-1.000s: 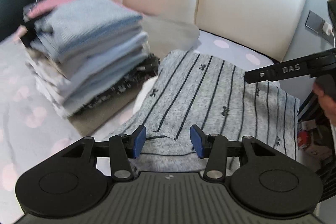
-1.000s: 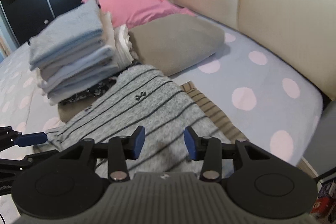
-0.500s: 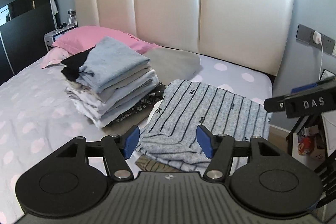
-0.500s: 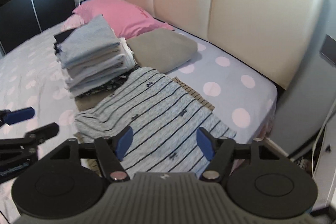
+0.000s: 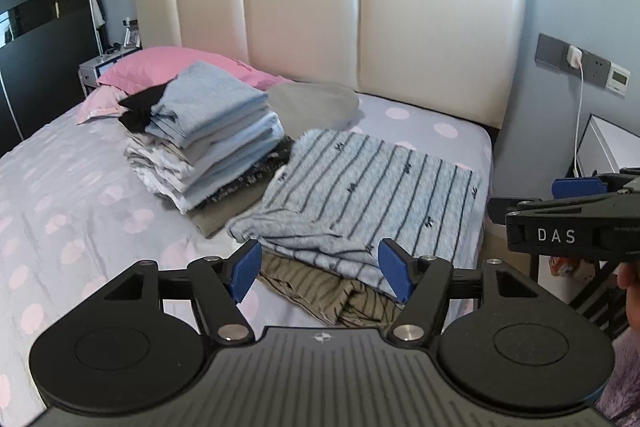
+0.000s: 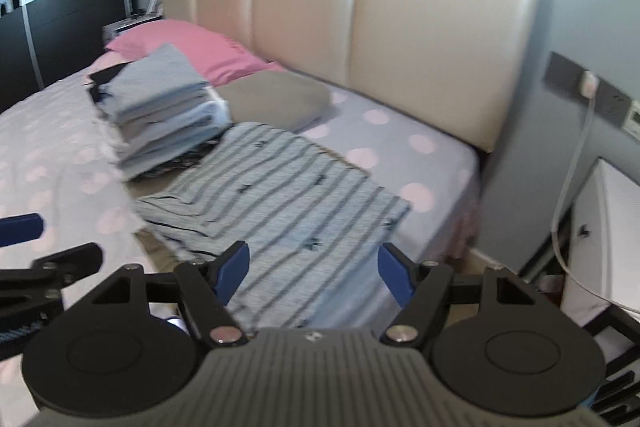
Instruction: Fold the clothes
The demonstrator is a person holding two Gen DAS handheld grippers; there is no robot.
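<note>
A grey striped garment [image 5: 360, 187] [image 6: 280, 203] lies folded near the bed's right edge, on top of an olive striped garment [image 5: 336, 291]. To its left stands a tall stack of folded clothes [image 5: 208, 131] [image 6: 160, 115]. My left gripper [image 5: 320, 275] hovers back from the striped garment's near edge, its jaws opening with nothing between them. My right gripper [image 6: 312, 271] hangs above the garment's near right part, open and empty. Its fingers [image 5: 576, 187] show at the right edge of the left wrist view.
A pink pillow [image 5: 168, 63] and a grey pillow [image 5: 312, 103] lie against the cream headboard [image 5: 360, 19]. The dotted bedsheet [image 5: 60, 187] spreads to the left. Right of the bed are a white nightstand [image 6: 608, 227] and a hanging charger cable [image 6: 576, 163].
Both grippers have drawn back and upward from the striped garment, and their jaws have spread wider. The garment stays folded on the bed.
</note>
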